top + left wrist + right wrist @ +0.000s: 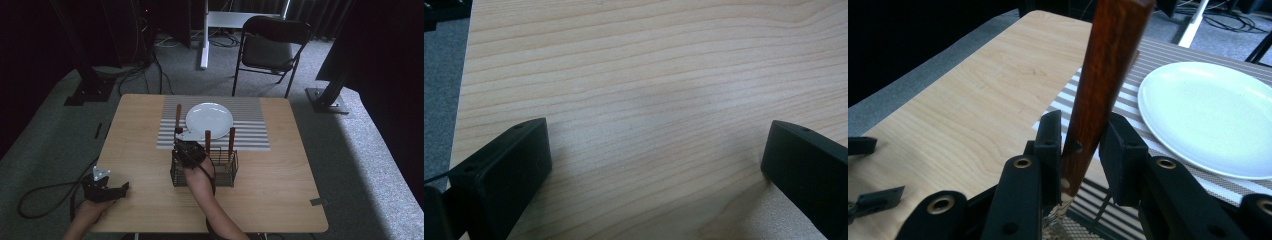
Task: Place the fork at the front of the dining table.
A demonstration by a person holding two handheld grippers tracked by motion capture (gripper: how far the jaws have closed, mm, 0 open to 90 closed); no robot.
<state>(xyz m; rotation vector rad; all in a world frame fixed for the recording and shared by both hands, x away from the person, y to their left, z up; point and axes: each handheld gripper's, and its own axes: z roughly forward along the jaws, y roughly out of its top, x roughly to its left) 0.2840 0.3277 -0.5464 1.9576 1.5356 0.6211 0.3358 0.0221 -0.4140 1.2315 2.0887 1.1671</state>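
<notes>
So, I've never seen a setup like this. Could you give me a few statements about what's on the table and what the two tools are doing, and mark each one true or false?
1. The right tool has its jaws around a wooden handle. True.
2. The white plate holds food. False: it is bare.
3. The left tool is shut on a utensil. False: its jaws stand wide apart over bare table.
4. The plate sits on a striped placemat. True.
5. The wire basket stands at the table's far edge. False: it stands near the middle, on the person's side of the placemat.
</notes>
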